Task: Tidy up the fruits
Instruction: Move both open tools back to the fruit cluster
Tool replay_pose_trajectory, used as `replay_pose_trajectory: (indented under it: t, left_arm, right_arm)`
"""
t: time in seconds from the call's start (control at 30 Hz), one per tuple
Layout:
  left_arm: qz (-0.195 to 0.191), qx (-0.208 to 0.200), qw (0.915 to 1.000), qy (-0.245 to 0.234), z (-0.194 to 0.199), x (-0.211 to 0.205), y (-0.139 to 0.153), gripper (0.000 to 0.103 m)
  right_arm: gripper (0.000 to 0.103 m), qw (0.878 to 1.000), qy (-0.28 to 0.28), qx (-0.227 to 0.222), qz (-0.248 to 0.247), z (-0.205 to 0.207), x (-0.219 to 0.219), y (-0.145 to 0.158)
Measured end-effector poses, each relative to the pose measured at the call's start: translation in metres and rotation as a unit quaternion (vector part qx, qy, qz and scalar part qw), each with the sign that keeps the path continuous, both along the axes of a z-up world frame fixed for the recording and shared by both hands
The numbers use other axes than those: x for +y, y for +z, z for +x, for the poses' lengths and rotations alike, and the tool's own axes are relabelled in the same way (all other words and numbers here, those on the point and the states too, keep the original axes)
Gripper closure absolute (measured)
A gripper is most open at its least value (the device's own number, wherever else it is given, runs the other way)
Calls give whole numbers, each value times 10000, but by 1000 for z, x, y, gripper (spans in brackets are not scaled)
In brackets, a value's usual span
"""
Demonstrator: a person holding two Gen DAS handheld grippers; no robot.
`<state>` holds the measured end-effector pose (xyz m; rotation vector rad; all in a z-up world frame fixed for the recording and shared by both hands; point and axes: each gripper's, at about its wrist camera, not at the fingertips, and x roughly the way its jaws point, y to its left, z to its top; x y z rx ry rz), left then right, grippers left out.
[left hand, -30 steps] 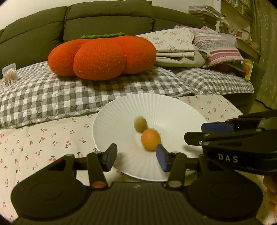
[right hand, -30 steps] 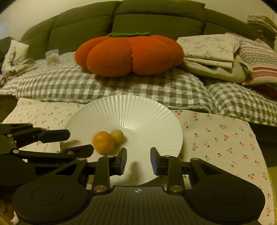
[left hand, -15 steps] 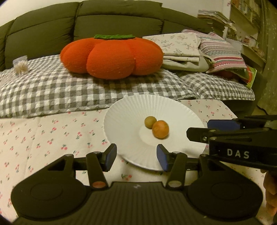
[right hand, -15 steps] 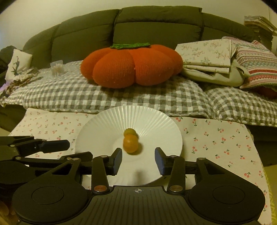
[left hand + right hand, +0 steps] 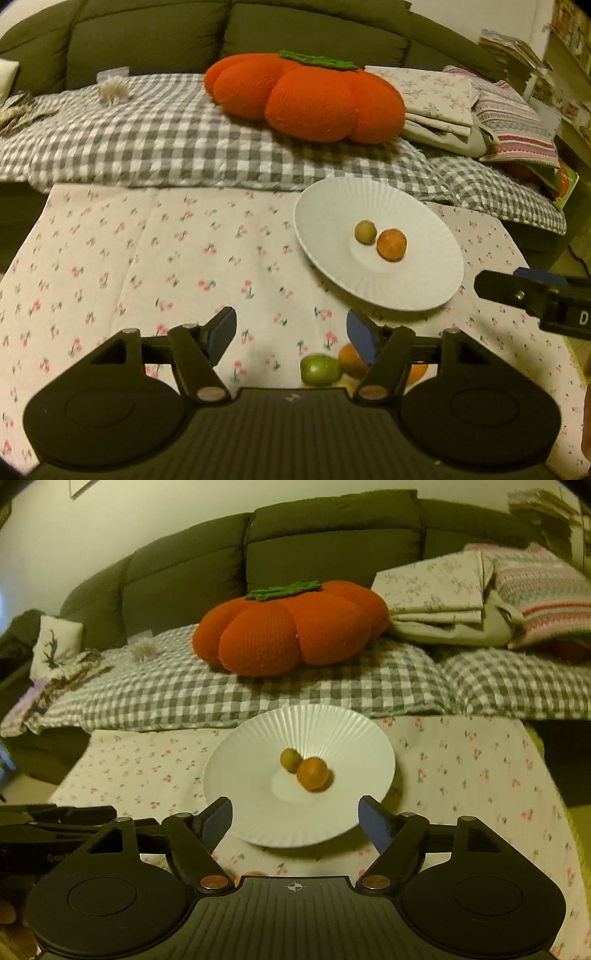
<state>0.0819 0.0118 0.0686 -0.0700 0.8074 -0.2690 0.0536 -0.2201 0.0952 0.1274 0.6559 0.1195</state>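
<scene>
A white ribbed plate [image 5: 424, 280] [image 5: 243, 782] lies on the cherry-print cloth. It holds a small green fruit [image 5: 365, 232] [image 5: 290, 759] touching an orange fruit [image 5: 391, 244] [image 5: 312, 773]. Near the table's front edge lie a green fruit [image 5: 320, 370] and an orange fruit [image 5: 351, 360], partly hidden by my left gripper's right finger. My left gripper [image 5: 290, 334] is open and empty above the cloth, left of the plate. My right gripper [image 5: 295, 819] is open and empty over the plate's near rim; it also shows in the left wrist view [image 5: 532, 295].
A sofa behind the table carries a grey checked blanket [image 5: 166, 136], a big orange pumpkin cushion [image 5: 306, 99] [image 5: 291, 631] and folded linens [image 5: 443, 99] [image 5: 443, 594]. The table's right edge [image 5: 532, 266] drops off beside the plate.
Both grippers have pulled back and up from the plate and opened wider. The left view has swung left, and loose fruits at the front edge have come into sight.
</scene>
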Motion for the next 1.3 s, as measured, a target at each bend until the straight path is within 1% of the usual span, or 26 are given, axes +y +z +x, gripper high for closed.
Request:
replay_pose_trajectory:
  t: [0.13, 0.2, 0.37, 0.43, 0.57, 0.6, 0.63, 0.77, 0.9, 1.0, 1.13, 1.3]
  left_arm:
    - [6, 59, 10000, -18, -20, 2, -3, 36]
    - [-18, 145, 9998, -125, -32, 3, -7, 36]
    - [-18, 344, 9992, -215, -50, 5, -19, 36]
    - [-53, 441, 9988, -219, -53, 4, -24, 36]
    - [-329, 664, 9968, -314, -57, -2, -34, 36]
    - [-363, 698, 9963, -337, -57, -3, -36, 36]
    - [-369, 711, 9962, -349, -57, -5, -38, 36]
    - [-285, 713, 9964, -359, -55, -12, -44, 38]
    - [-328, 730, 9962, -332, -52, -11, -49, 38]
    - [-358, 728, 9962, -328, -50, -10, -51, 42]
    - [-382, 725, 9960, -350, -49, -11, -52, 56]
    - [-346, 720, 9960, -394, -47, -14, -55, 67]
  right_arm:
    - [25, 9999, 48, 136, 29, -13, 4, -1]
    - [22, 9996, 108, 245, 86, -17, 7, -2]
    - [22, 9985, 211, 461, 198, -23, 10, -6]
    - [22, 9983, 218, 499, 193, -24, 10, -7]
    - [22, 9985, 154, 488, 209, -27, 4, -3]
    - [21, 9984, 132, 499, 211, -28, 3, -3]
    - [18, 9983, 111, 529, 208, -28, 2, -4]
    - [18, 9976, 157, 656, 142, -28, 3, -10]
    - [18, 9970, 227, 730, 78, -27, 7, -14]
    - [18, 9967, 263, 765, 31, -27, 9, -16]
    - [18, 9964, 264, 802, -5, -26, 9, -18]
    - [18, 9960, 263, 858, -25, -25, 10, -21]
